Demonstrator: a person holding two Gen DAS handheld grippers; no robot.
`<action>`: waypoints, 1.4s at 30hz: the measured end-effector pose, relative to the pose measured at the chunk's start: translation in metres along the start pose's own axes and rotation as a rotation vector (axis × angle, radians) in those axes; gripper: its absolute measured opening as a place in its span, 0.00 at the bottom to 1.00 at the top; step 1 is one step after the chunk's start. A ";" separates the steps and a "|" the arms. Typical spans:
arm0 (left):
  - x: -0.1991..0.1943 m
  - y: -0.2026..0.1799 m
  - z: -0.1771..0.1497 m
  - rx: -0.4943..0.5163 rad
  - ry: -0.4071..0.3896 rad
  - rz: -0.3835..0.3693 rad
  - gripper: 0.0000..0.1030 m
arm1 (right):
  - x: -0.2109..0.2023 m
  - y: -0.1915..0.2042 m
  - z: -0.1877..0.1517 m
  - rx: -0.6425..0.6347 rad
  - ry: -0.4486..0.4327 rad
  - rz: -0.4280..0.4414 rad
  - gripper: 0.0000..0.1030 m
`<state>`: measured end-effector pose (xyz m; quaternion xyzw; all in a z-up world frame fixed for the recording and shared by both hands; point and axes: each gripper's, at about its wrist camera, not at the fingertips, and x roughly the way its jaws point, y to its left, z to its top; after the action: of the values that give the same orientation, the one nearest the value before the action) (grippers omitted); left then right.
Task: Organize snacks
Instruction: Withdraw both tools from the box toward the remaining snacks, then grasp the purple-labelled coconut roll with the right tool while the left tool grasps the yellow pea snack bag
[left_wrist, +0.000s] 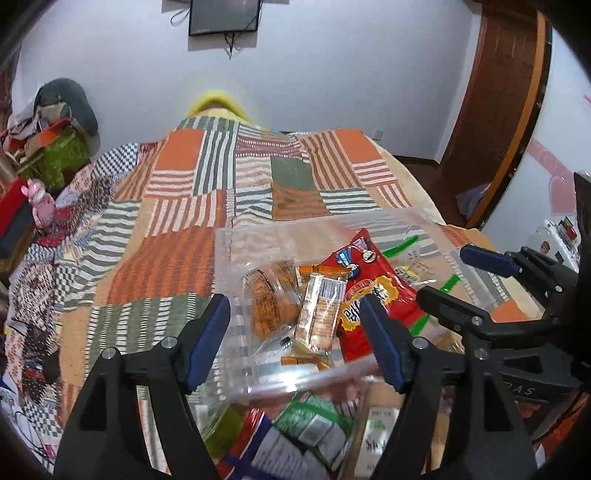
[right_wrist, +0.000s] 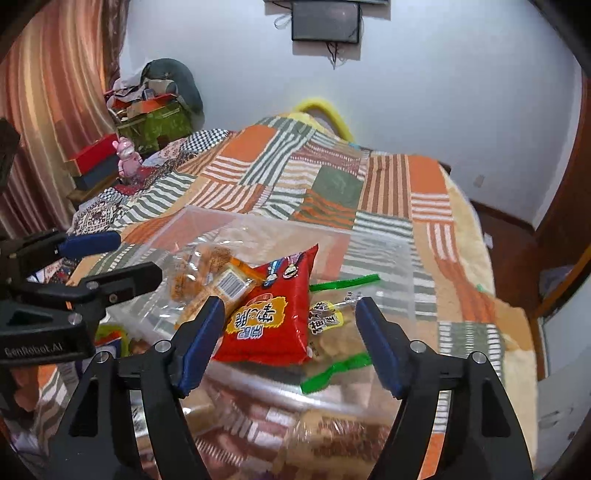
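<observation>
A clear plastic bin (left_wrist: 236, 243) (right_wrist: 192, 221) sits on a patchwork bedspread and holds snacks: a red bag (left_wrist: 373, 291) (right_wrist: 273, 317), orange cracker packs (left_wrist: 273, 302) (right_wrist: 207, 266), a pale wafer pack (left_wrist: 317, 314) and a clear pack with yellow label (right_wrist: 328, 317). My left gripper (left_wrist: 295, 339) is open and empty above the bin's near rim. My right gripper (right_wrist: 290, 339) is open and empty, with the red bag between its fingers but apart. Each gripper shows in the other view, the right one (left_wrist: 461, 273) and the left one (right_wrist: 125, 258).
More snack packs lie in front of the bin: green and white packs (left_wrist: 314, 424) and brown wrapped ones (right_wrist: 332, 435). The bedspread (left_wrist: 177, 229) stretches beyond. Boxes and a pink toy (right_wrist: 129, 158) crowd the left; a wooden door frame (left_wrist: 509, 110) stands right.
</observation>
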<state>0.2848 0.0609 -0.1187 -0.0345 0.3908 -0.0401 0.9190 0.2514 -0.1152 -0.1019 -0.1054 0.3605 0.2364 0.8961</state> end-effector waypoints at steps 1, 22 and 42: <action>-0.009 -0.001 -0.002 0.009 -0.009 0.004 0.72 | -0.003 0.001 0.000 -0.006 -0.008 -0.001 0.74; -0.083 0.008 -0.103 0.038 0.042 0.051 0.91 | -0.044 0.019 -0.079 0.041 0.081 0.059 0.80; -0.053 -0.043 -0.162 -0.026 0.195 -0.101 0.91 | -0.044 0.002 -0.135 0.087 0.193 0.053 0.53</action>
<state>0.1291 0.0187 -0.1891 -0.0622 0.4766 -0.0846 0.8729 0.1424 -0.1777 -0.1682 -0.0790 0.4576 0.2331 0.8544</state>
